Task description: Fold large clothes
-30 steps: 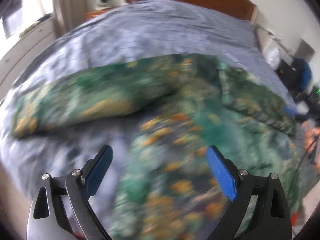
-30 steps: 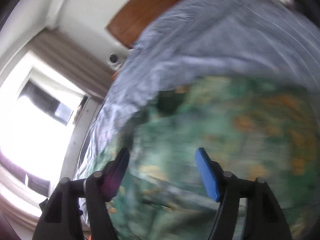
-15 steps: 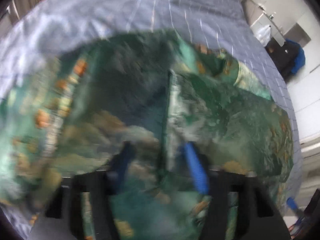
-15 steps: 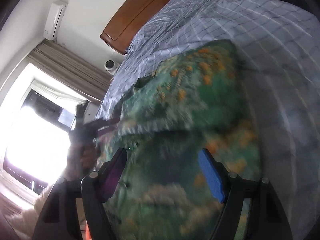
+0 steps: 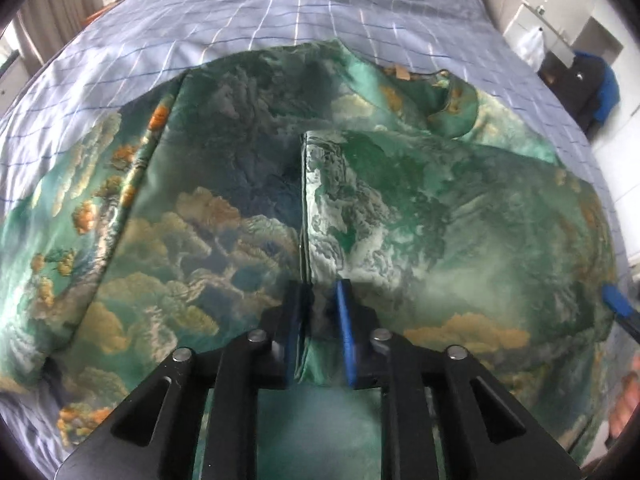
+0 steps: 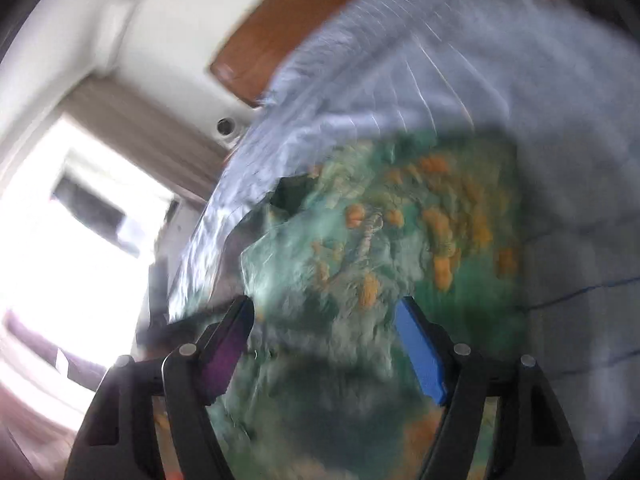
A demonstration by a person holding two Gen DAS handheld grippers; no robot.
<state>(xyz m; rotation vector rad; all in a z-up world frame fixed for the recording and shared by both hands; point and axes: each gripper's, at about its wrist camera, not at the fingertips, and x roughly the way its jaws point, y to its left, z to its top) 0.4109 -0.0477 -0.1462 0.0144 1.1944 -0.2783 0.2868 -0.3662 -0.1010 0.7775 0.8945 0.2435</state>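
Green printed garment spread over blue checked bedspread, filling centre and lower frame in left wrist view. Left gripper clenched on a raised fabric edge at bottom centre, seam running up from the pinch. Right gripper spread wide at bottom of its blurred view, nothing between the pads, garment beneath. Wooden headboard upper centre, bright window at left.

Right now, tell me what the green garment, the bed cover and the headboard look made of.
Green garment: likely satin-like brocade, with soft sheen and raised woven cloud pattern.
Bed cover: matte woven fabric, probably cotton, creased, with a thin grid of lines.
Headboard: looks like smooth reddish-brown wood or veneer; blur hides grain.
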